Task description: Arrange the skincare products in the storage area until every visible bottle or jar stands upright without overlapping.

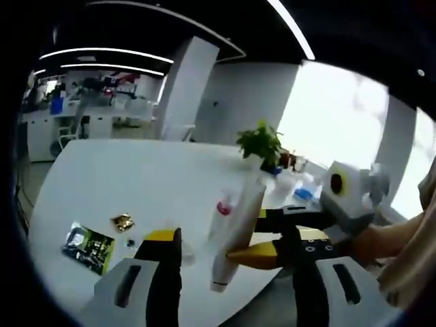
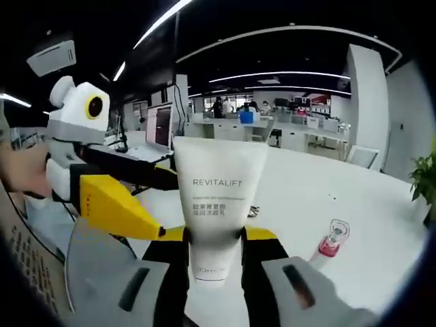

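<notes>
My right gripper [image 2: 216, 248] is shut on a white "REVITALIFT" tube [image 2: 218, 197], held off the table with its crimped end toward the camera. In the left gripper view the same tube [image 1: 235, 228] hangs tilted, cap end down, and the right gripper [image 1: 253, 255] clamps it from the right. My left gripper [image 1: 237, 237] is open, one jaw on each side of the tube and apart from it. Its yellow jaw [image 2: 126, 208] reaches in from the left beside the tube. A small clear bottle with a pink cap [image 1: 223, 206] [image 2: 329, 243] stands on the white table [image 1: 136, 177].
A potted green plant [image 1: 261, 142] stands at the table's far side, with blue-capped bottles [image 1: 300, 192] beside it. A dark green packet [image 1: 88, 242] and a small gold wrapper [image 1: 122, 221] lie at the table's near left. A person's hand [image 1: 381, 238] holds the right gripper.
</notes>
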### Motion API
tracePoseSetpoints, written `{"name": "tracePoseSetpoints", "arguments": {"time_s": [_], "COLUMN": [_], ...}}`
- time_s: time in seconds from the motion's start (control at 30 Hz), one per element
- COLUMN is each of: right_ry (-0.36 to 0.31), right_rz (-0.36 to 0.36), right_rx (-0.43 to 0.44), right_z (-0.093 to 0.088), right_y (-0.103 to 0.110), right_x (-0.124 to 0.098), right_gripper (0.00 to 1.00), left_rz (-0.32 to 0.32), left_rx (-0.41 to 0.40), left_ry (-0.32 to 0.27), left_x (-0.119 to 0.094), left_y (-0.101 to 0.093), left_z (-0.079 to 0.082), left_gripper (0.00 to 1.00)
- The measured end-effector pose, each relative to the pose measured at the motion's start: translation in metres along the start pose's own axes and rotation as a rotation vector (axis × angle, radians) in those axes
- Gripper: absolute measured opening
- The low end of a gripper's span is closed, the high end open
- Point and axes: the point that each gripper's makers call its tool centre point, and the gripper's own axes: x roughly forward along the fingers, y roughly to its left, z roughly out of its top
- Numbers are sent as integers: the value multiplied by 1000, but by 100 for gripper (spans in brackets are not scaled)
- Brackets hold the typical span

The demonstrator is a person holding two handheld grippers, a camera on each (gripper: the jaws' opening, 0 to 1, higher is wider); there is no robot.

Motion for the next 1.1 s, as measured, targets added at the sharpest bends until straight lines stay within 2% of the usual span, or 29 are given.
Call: {"name": "tracePoseSetpoints", "arguments": {"time_s": [0.13, 0.37, 0.4, 0.6, 0.8, 0.93, 1.0, 1.03, 1.1], "right_ry": [5, 5, 7, 2, 3, -22, -45, -53, -85], "right_rz": [0, -8, -10, -14, -19, -8, 3, 14, 55], "right_rx": [-47, -115, -123, -123, -123, -108, -115, -109, -99], "right_z": [-3, -4, -5, -9, -6, -1, 2, 3, 6], "right_y": [9, 15, 14, 14, 16, 15, 16, 16, 19], "right_x": [-4, -12, -12, -20, -28, -36, -40, -42, -45], "right_gripper": [28, 28, 28, 28, 29, 30, 31, 31, 32], "left_rz": [-3, 4, 2, 18, 27, -9, -52, -75, -124], "left_rx": [24, 39, 23, 69, 106, 44, 19, -22, -31], "left_ry": [9, 79, 66, 83, 76, 78, 82, 94, 98], "left_x": [7, 15, 15, 14, 13, 12, 11, 10, 8], "left_y": [-9, -19, -20, -24, -28, -31, -35, -38, -42], "left_z": [-1, -22, -20, -25, -23, -18, -15, -15, -12], "left_gripper": [54, 39, 36, 14, 10, 8, 8, 8, 7]}}
